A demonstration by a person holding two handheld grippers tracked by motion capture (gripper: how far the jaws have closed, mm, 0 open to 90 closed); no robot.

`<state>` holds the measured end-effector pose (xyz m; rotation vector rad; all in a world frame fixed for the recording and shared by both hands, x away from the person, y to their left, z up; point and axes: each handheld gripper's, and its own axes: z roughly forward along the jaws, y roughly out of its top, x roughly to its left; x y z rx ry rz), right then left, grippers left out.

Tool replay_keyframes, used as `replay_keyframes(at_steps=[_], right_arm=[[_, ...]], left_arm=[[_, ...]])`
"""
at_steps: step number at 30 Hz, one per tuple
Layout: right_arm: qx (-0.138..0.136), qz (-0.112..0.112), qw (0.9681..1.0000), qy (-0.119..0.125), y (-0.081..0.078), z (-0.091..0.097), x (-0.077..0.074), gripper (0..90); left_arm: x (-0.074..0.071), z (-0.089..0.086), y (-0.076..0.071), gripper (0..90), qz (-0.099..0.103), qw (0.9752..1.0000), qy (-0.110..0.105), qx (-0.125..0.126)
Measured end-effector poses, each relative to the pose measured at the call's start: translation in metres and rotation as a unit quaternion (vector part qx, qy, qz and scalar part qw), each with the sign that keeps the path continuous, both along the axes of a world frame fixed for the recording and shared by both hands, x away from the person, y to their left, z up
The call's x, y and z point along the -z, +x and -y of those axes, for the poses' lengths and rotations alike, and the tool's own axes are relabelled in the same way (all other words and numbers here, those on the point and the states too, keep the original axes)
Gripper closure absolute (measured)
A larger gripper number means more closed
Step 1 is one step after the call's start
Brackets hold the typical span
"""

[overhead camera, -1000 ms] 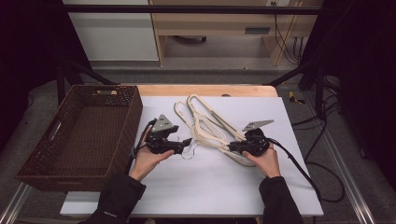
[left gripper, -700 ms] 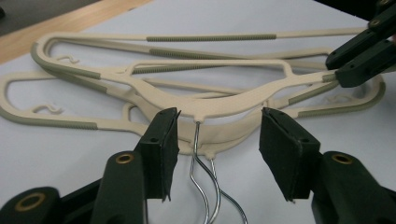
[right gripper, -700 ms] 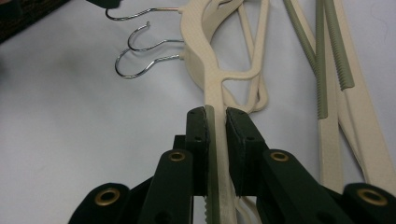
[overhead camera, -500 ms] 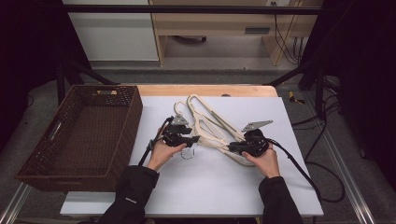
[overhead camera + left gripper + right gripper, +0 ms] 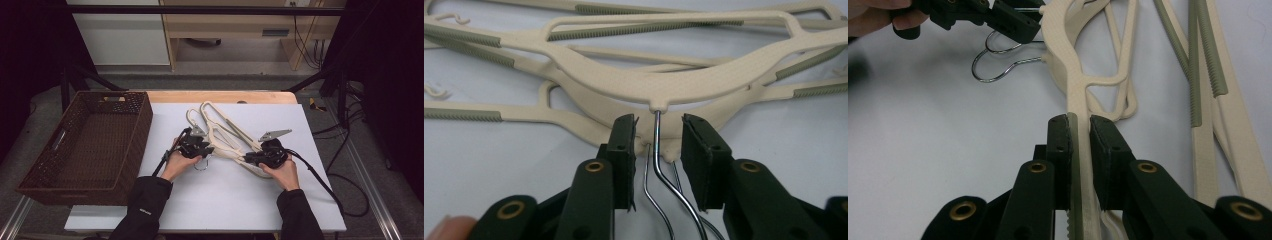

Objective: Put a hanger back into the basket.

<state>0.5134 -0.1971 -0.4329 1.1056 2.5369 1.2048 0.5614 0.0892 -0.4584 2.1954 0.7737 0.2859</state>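
Our right gripper (image 5: 1079, 127) is clamped on an arm of the top hanger (image 5: 1068, 60). Our left gripper (image 5: 655, 150), jaws just closing, straddles that hanger's wire hook (image 5: 658, 165) without touching it. The hangers (image 5: 225, 135) lie heaped mid-table (image 5: 225, 200); a basket (image 5: 145, 115) stands at left.

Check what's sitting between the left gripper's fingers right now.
In the left gripper view, the hangers' thin metal hook wires run up between the left gripper's fingers. The fingers have just been closing, but gaps remain on both sides.
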Motion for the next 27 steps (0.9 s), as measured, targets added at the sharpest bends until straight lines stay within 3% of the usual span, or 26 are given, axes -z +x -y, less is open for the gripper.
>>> replay_keyframes(at_steps=[6,14,19,27], right_arm=[[-0.003,0.001,1.0000,-0.003,-0.001,-0.001,0.001,79.6],[-0.001,-0.001,1.0000,0.000,-0.002,-0.004,0.002,79.5],[-0.005,-0.004,1.0000,-0.004,-0.004,-0.007,0.004,79.0],[-0.003,-0.007,0.9998,-0.018,-0.008,-0.011,0.008,76.7]], left_arm=[[0.001,0.000,0.001,76.9,-0.009,0.9999,0.000,0.006],[-0.003,0.000,-0.002,80.0,0.004,0.9999,0.014,0.001],[-0.006,0.002,-0.005,82.6,0.020,0.9991,0.036,-0.012],[-0.009,0.003,-0.010,85.7,0.021,0.9986,0.048,-0.007]])
